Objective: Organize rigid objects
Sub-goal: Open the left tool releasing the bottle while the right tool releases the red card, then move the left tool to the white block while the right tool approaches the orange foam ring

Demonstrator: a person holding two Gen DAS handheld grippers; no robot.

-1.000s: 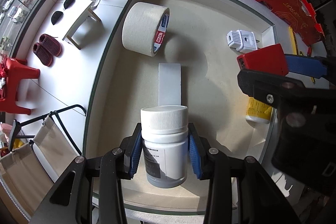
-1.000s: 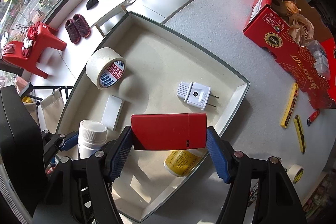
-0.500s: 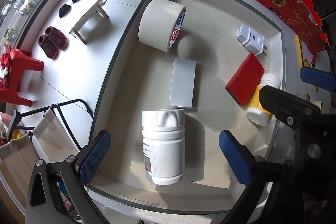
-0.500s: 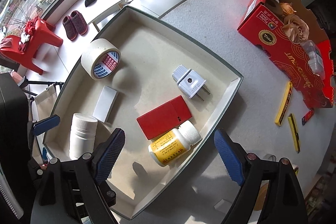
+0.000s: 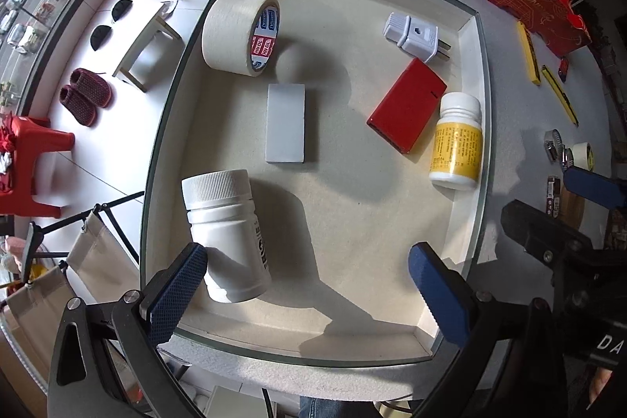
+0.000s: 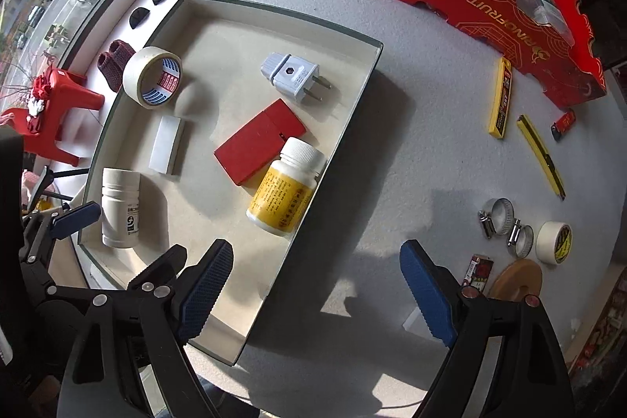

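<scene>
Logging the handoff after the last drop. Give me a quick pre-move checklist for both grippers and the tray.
1. left gripper empty: ok, jaws wide after just opening, with the white bottle clear of the right finger.
2. right gripper empty: ok, jaws have just opened, nothing between them.
3. White bottle settled in the tray: cannot tell, it may be touching the left finger.
4. red box in the tray: ok, lying flat beside the yellow-label bottle.
5. Items left on the table: not ok, hose clamps, small tape roll and yellow utility knife remain outside the tray.
</scene>
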